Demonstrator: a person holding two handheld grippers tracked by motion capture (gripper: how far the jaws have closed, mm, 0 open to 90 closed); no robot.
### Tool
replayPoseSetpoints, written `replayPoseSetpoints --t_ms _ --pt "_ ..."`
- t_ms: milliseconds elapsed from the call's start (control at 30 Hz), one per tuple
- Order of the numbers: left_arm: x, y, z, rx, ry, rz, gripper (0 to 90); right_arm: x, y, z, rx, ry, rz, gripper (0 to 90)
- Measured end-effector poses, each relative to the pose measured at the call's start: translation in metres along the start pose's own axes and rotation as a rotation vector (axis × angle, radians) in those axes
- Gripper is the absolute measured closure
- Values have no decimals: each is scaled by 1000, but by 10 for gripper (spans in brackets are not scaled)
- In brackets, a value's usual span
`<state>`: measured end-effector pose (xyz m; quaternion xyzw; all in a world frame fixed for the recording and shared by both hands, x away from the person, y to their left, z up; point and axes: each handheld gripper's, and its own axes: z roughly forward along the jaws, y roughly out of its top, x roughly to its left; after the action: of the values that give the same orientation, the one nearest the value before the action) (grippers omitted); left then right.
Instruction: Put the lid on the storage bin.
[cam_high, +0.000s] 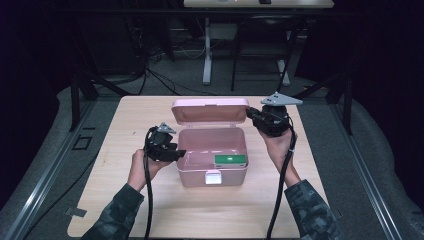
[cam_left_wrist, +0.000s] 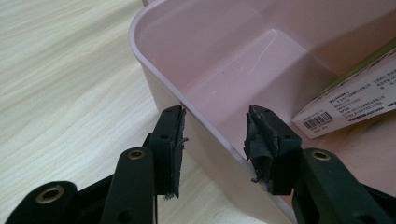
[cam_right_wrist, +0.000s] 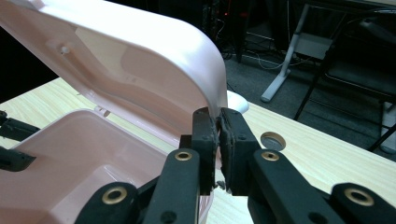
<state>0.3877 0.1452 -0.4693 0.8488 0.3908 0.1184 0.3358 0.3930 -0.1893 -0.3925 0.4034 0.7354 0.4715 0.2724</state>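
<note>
Pink box (cam_high: 212, 150) sits mid-counter (cam_high: 125, 200), small green carton (cam_high: 230, 159) inside at its front right. Right gripper (cam_right_wrist: 219, 128) clenched on the raised lid (cam_right_wrist: 140, 70) edge; left gripper (cam_left_wrist: 212, 140) released, jaws straddling the box's left wall. Step looks like lid handling; next, clamp left to steady the box.

Light wooden table (cam_high: 125, 200); white desk leg (cam_high: 206, 60), cables (cam_high: 150, 75) on grey floor behind.

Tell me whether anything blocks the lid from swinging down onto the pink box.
Nothing visible lies on the box rim under the lid. The left gripper straddles the box's side wall, open, so its inner jaw could get caught. The right gripper pinches the lid's edge.
</note>
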Motion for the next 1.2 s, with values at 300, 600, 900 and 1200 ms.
replayPoseSetpoints --t_ms 300,600,900,1200 --pt "1 -1 0 -10 -5 -2 565 2 -4 -4 9 11 4 838" --pt "1 -2 0 -11 -4 -1 565 3 -9 -8 13 25 18 831" --pt "0 -3 -1 -16 -7 -1 565 5 -13 -11 20 37 26 812" --pt "-1 -6 -7 -25 -27 -2 549 7 -17 -14 34 45 33 806"
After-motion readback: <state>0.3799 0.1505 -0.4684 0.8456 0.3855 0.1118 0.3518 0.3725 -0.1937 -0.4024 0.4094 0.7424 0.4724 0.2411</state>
